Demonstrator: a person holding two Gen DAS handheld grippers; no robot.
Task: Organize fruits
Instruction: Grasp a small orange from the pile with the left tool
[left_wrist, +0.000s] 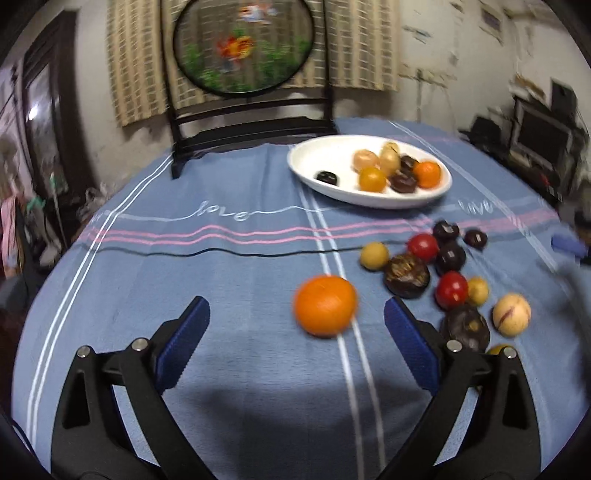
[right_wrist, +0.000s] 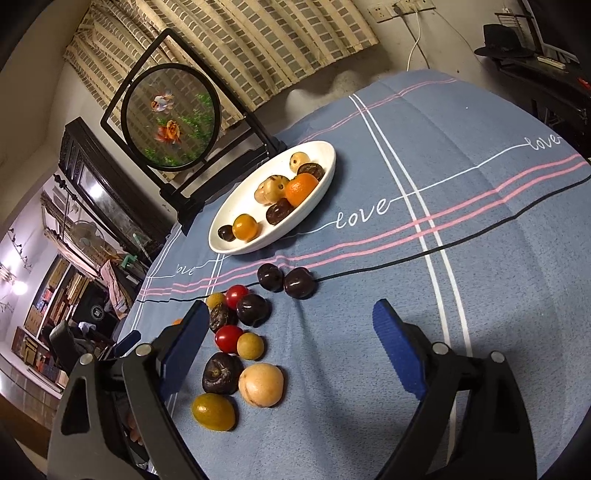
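A white oval plate (left_wrist: 317, 155) (right_wrist: 325, 155) at the table's far side holds several fruits, among them a small orange (left_wrist: 427, 174) (right_wrist: 301, 189). An orange (left_wrist: 325, 311) lies loose on the blue cloth, just ahead of my open, empty left gripper (left_wrist: 297, 317). To its right lies a cluster of loose fruits: red tomatoes (left_wrist: 422, 246), dark purple fruits (left_wrist: 406, 275) and yellow ones (left_wrist: 374, 256). My right gripper (right_wrist: 291, 321) is open and empty above the cloth, with the same cluster (right_wrist: 240, 343) by its left finger.
A round goldfish screen on a black stand (left_wrist: 243, 44) (right_wrist: 170, 114) rises behind the plate. The blue striped tablecloth (left_wrist: 221, 258) (right_wrist: 461, 184) covers the table. Dark furniture (left_wrist: 535, 133) stands past the table's right edge.
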